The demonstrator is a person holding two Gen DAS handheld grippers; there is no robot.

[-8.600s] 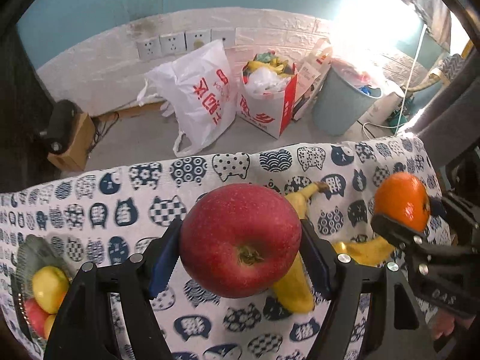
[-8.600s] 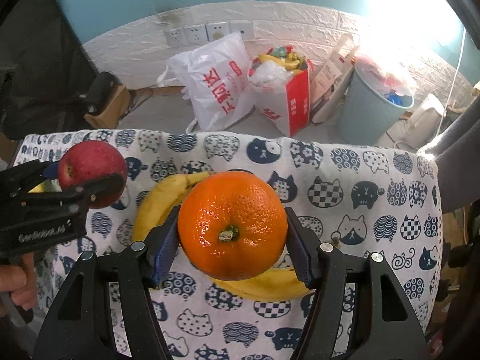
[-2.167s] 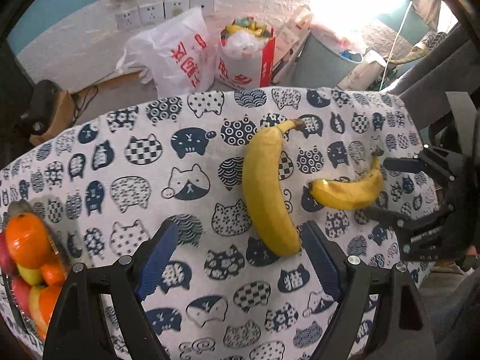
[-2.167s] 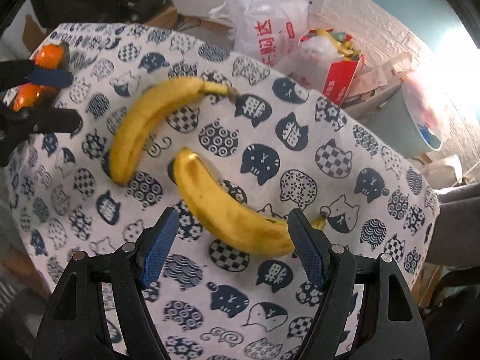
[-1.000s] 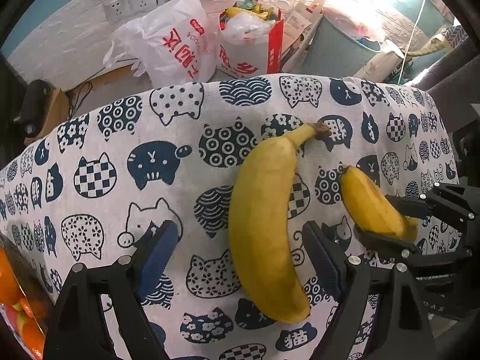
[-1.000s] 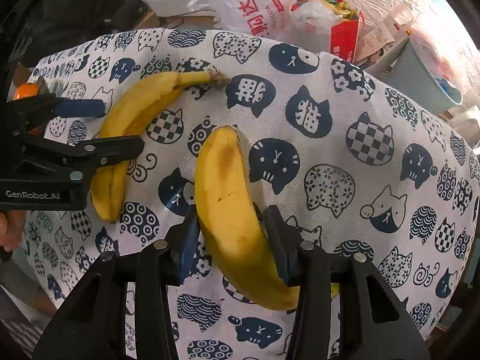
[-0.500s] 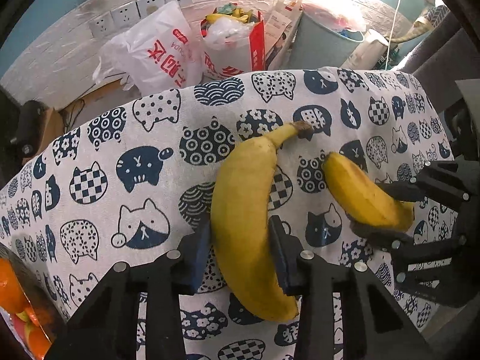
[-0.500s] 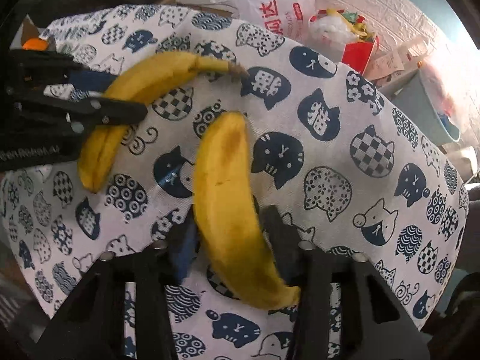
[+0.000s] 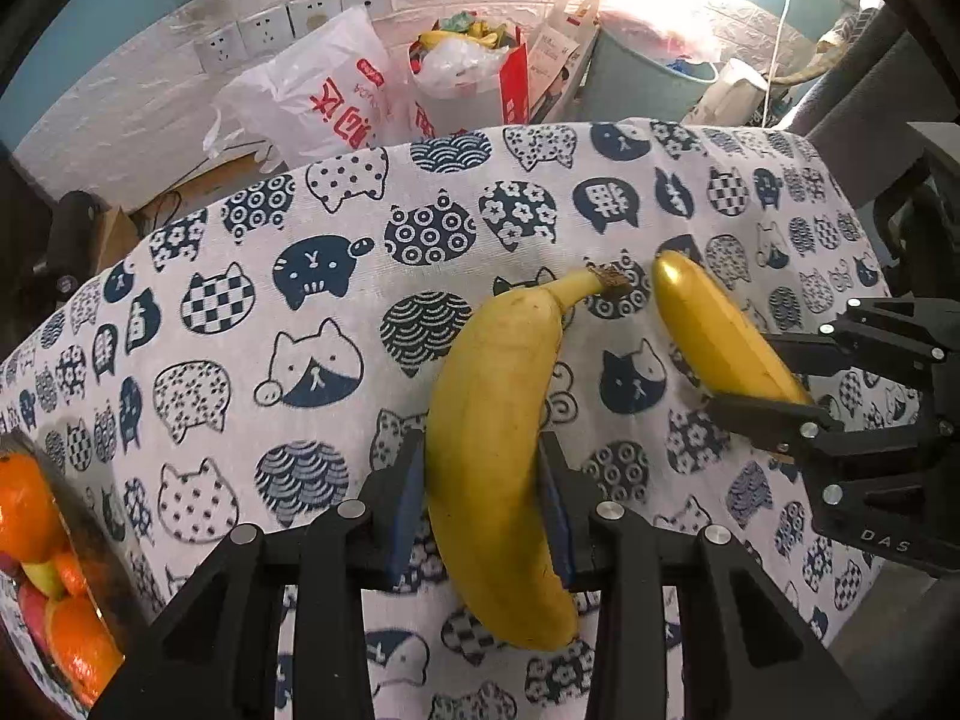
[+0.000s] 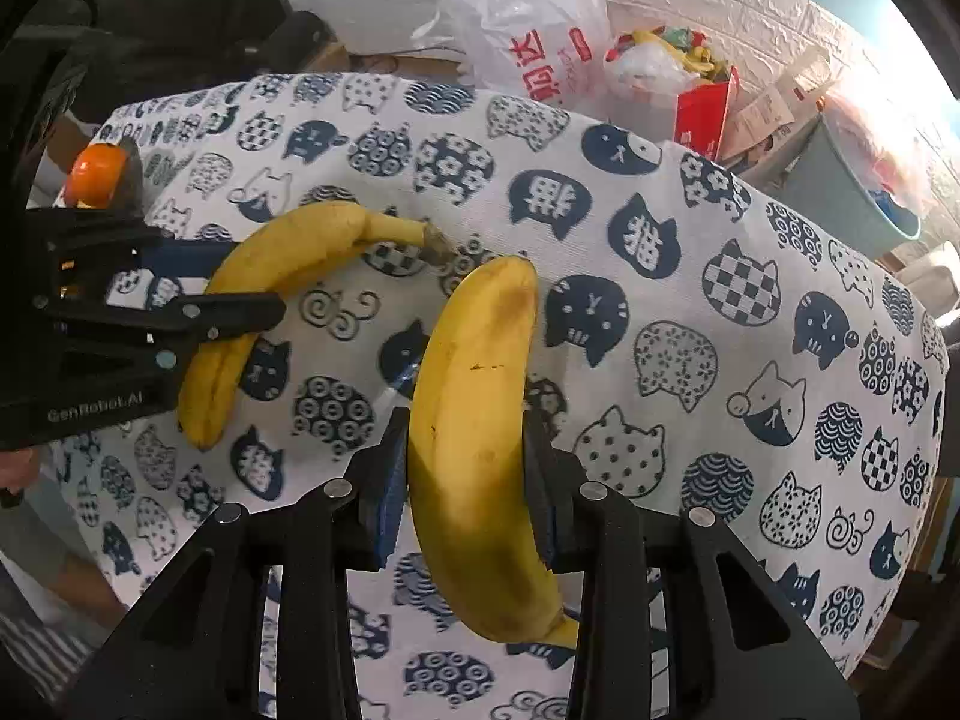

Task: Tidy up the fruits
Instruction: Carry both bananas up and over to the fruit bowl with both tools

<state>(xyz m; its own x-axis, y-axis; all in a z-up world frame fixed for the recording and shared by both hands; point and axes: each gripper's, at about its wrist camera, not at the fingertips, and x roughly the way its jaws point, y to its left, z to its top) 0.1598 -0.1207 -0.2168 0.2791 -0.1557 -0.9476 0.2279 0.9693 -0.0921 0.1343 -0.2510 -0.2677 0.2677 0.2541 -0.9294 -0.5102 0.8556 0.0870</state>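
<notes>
Two bananas, one [image 9: 498, 450] clamped in our left gripper [image 9: 480, 498], the other [image 10: 474, 450] in our right gripper [image 10: 462, 480]: lift level, grips steady, toward the basket [image 9: 114, 546].

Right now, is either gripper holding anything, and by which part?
Yes, both. The left gripper clamps the stemmed banana across its middle. The right gripper clamps the other banana across its middle too.

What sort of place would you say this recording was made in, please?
Probably a room in a home: a table under a cat-print cloth, full shopping bags and a bin on the floor behind it, and wall sockets in a white brick-pattern wall below blue paint.
</notes>
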